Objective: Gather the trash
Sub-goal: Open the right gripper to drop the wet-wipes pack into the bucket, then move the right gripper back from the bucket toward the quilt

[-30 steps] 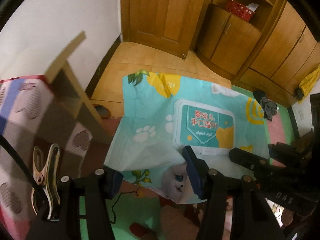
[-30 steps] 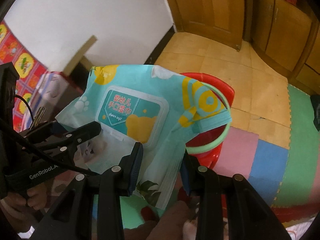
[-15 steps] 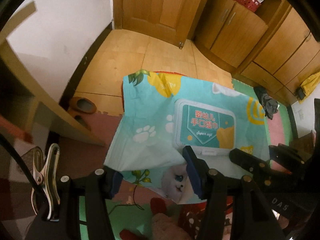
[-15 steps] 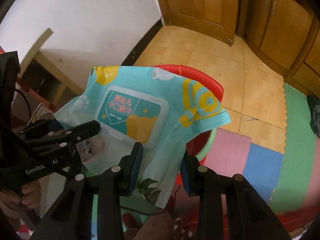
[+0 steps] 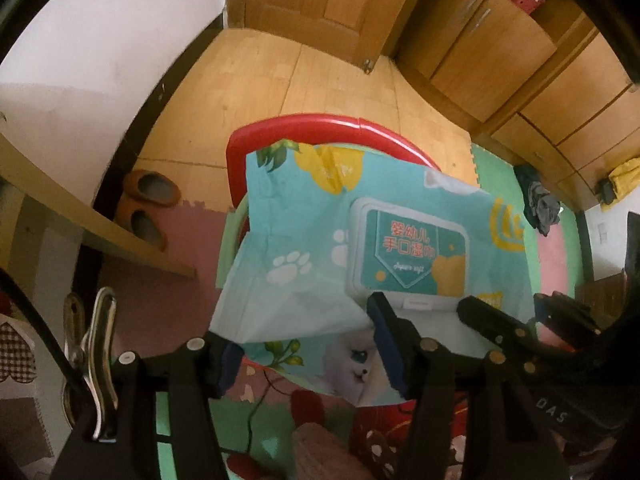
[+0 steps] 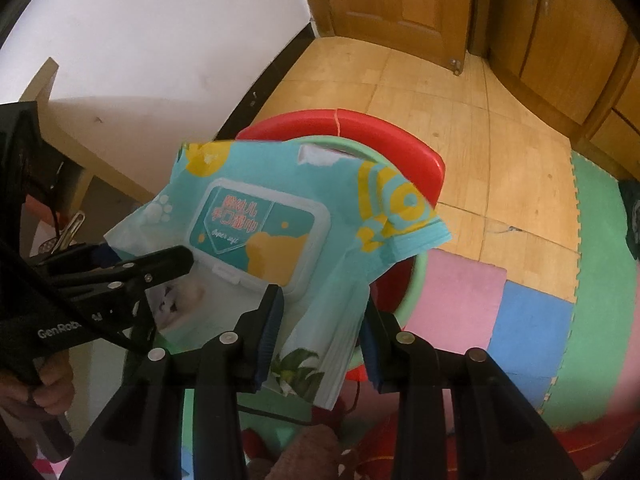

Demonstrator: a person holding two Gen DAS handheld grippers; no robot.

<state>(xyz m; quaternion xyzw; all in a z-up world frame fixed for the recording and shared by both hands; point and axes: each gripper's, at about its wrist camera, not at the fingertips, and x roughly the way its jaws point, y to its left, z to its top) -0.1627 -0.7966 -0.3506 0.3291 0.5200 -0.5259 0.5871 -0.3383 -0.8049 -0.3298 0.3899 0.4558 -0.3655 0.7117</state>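
Right wrist view: wipes pack (image 6: 256,236) hangs over red bin (image 6: 424,160). Right claw (image 6: 320,336) pinches its edge; left claw (image 5: 308,340) is opening w/ pack between. We'd centre it over bin, then release right.

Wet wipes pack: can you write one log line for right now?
wet wipes pack: over red bin | left gripper: opening | right gripper: holding pack

White wall (image 5: 100,60), wooden door (image 5: 316,4), cabinets (image 5: 492,56), colourful floor mats (image 6: 532,312).
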